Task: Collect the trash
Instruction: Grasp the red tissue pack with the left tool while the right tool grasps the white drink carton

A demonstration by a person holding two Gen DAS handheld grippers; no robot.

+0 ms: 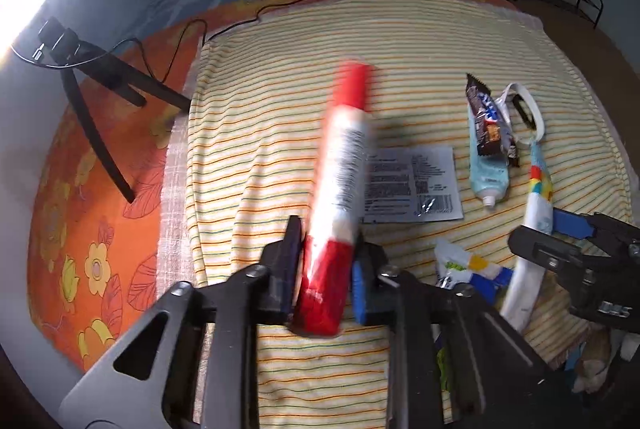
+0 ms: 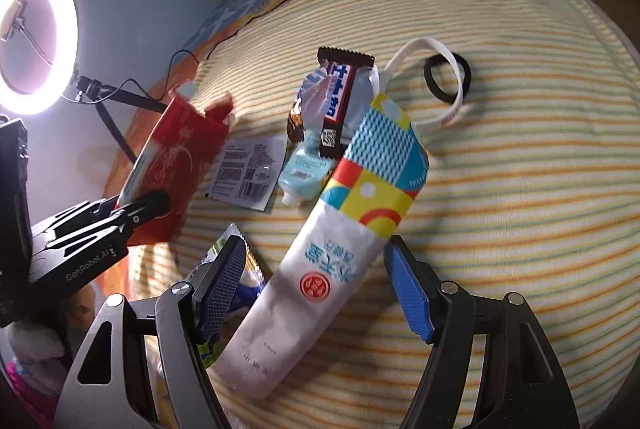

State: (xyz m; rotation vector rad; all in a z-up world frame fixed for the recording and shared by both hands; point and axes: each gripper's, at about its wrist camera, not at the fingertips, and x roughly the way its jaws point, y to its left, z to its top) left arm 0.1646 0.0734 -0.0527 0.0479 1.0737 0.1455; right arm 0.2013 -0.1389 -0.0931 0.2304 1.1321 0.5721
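A lit ring light (image 2: 38,39) at the upper left of the right wrist view blooms white and overexposes its surroundings; in the left wrist view the same corner is a washed-out glare streak. Light falls from the left, casting shadows rightward on the striped cloth (image 1: 420,41). The red wrapper (image 1: 340,189) is motion-blurred. Both views bow strongly and darken at the edges, and far background is soft.
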